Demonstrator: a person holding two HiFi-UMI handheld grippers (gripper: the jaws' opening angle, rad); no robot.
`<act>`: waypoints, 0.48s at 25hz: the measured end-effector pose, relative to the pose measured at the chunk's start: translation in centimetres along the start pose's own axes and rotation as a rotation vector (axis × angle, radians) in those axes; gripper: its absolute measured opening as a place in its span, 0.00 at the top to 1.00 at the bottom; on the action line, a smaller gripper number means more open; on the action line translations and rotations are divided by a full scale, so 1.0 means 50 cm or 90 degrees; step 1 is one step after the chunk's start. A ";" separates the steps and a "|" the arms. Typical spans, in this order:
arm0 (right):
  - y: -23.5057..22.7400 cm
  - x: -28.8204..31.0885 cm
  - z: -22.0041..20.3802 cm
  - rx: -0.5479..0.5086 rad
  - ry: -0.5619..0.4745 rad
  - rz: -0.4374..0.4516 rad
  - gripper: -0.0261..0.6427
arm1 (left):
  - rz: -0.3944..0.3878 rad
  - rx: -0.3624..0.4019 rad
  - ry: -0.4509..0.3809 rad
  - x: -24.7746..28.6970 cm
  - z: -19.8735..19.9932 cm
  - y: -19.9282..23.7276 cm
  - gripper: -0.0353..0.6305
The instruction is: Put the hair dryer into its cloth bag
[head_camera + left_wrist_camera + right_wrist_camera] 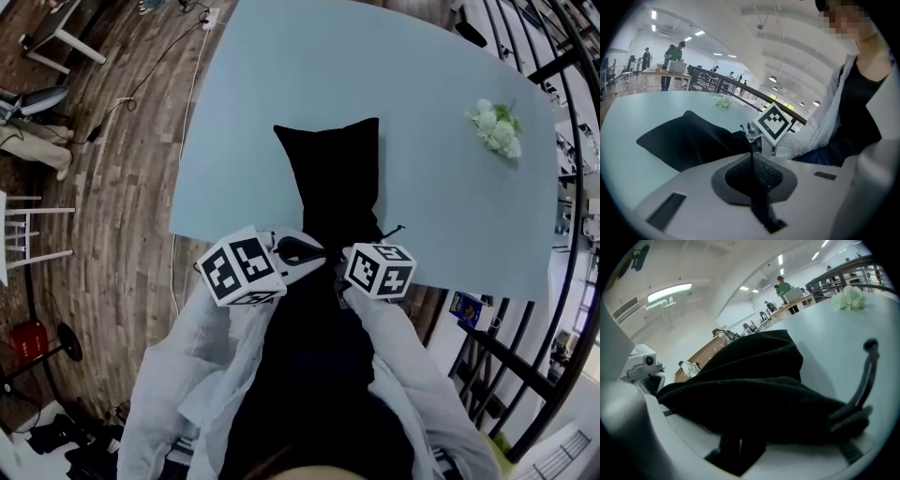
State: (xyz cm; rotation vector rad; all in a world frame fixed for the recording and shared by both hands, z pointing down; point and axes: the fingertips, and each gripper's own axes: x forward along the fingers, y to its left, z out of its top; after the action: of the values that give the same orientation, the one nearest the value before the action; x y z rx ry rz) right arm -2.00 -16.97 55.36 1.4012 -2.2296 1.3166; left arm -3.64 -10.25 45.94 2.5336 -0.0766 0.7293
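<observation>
The black cloth bag [333, 178] lies on the light blue table [272, 75], its mouth at the near edge. It looks filled out, and the hair dryer is not visible. My left gripper [314, 253] is at the left of the mouth. Its pads [761, 176] are shut, with a thin dark drawstring running from them to the bag [689, 138]. My right gripper [343, 270] is at the right of the mouth, shut on a thick fold of the bag [754, 380]. A second drawstring end [865, 376] with a knob sticks out to the right [395, 230].
A small bunch of white flowers [497, 129] lies at the table's far right. The near table edge runs just under both grippers. A black railing [525, 356] stands to the right; a white stool [28, 230] and cables are on the wooden floor at left. People stand at a distant desk [672, 61].
</observation>
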 end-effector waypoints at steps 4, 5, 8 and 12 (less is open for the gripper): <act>-0.014 0.006 0.000 0.009 -0.004 -0.014 0.67 | 0.047 0.016 -0.021 -0.009 -0.003 0.021 0.91; -0.014 0.007 0.000 0.006 -0.003 -0.015 0.67 | 0.060 0.021 -0.028 -0.011 -0.003 0.023 0.91; -0.019 0.011 -0.001 -0.001 0.000 -0.021 0.67 | 0.053 0.011 -0.044 -0.009 -0.002 0.015 0.91; -0.010 0.019 0.004 -0.012 -0.007 -0.012 0.67 | -0.018 -0.016 -0.061 -0.004 0.008 -0.015 0.91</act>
State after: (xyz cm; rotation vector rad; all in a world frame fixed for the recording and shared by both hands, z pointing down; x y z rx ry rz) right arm -2.06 -17.82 56.06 1.4219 -2.2253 1.2811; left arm -3.50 -9.82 45.23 2.5395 -0.0826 0.5912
